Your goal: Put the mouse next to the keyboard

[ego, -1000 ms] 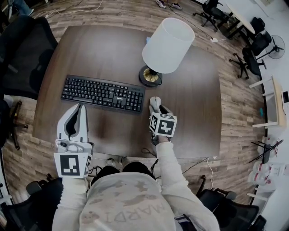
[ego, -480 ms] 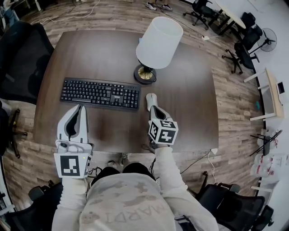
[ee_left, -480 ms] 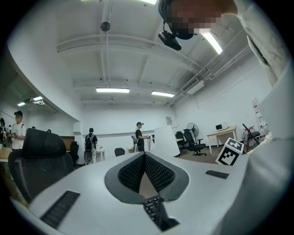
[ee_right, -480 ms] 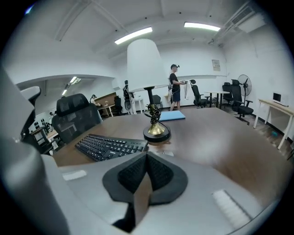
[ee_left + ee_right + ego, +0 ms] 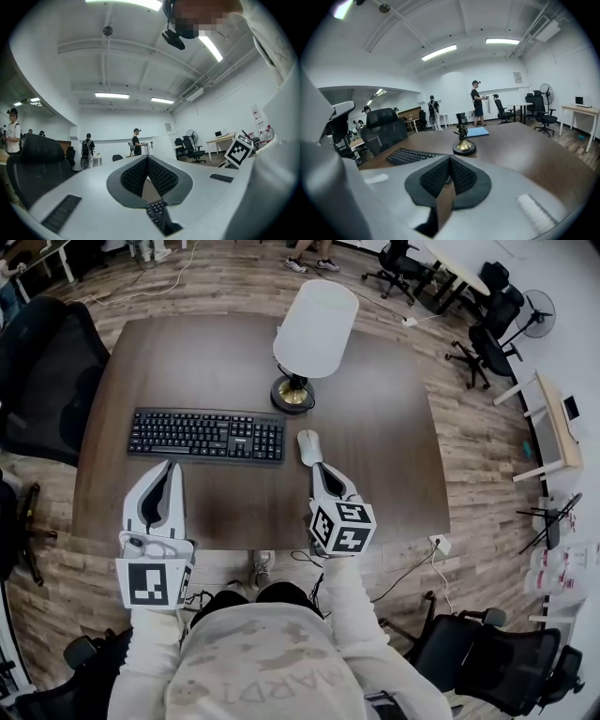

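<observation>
head view: dark wooden surface is carrying three items. black keyboard is lying left of centre. white mouse is lying just beside the keyboard's right end, a narrow strip of bare wood showing between them. lamp with a white shade is standing behind the mouse, and its round brass base is sitting near the keyboard's far right corner. left gripper is hovering over the near edge, in front of the keyboard and apart from it. right gripper is pointing at the mouse from just beside its near end; whether it is touching cannot be told here. black office chair is standing at the left side.

left gripper view: the ribbed black fingers are meeting at their tips, nothing between them. keyboard keys are showing below them. the right gripper's marker cube is showing at the right.

right gripper view: the fingers are pressing together at their tips, holding nothing. beyond them the keyboard is lying to the left and the lamp base is standing straight ahead. a flat blue item is lying farther back on the surface.
</observation>
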A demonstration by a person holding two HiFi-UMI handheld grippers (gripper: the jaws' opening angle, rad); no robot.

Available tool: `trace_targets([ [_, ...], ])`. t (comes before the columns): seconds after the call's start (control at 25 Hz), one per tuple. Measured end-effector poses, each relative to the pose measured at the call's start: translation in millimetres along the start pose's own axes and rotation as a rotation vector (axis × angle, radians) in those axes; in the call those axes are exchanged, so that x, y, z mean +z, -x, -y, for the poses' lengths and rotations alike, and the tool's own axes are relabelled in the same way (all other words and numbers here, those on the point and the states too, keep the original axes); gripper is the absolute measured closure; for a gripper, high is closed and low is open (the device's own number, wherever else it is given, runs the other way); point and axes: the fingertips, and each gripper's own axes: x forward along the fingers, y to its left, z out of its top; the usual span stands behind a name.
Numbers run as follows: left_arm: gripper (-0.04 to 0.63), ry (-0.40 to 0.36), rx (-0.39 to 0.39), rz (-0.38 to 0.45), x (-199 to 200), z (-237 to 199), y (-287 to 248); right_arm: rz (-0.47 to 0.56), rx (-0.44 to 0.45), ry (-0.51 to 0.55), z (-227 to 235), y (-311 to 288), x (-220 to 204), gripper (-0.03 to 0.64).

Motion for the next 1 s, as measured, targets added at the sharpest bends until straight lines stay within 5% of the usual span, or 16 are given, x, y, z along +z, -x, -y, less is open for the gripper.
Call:
trace_targets([
  [1.0, 0.589, 0.001, -0.057, 0.037, 21.8, 11.6, 76.7, 0.193, 0.057, 0.102, -76.6, 112.6, 28.2, 0.606],
])
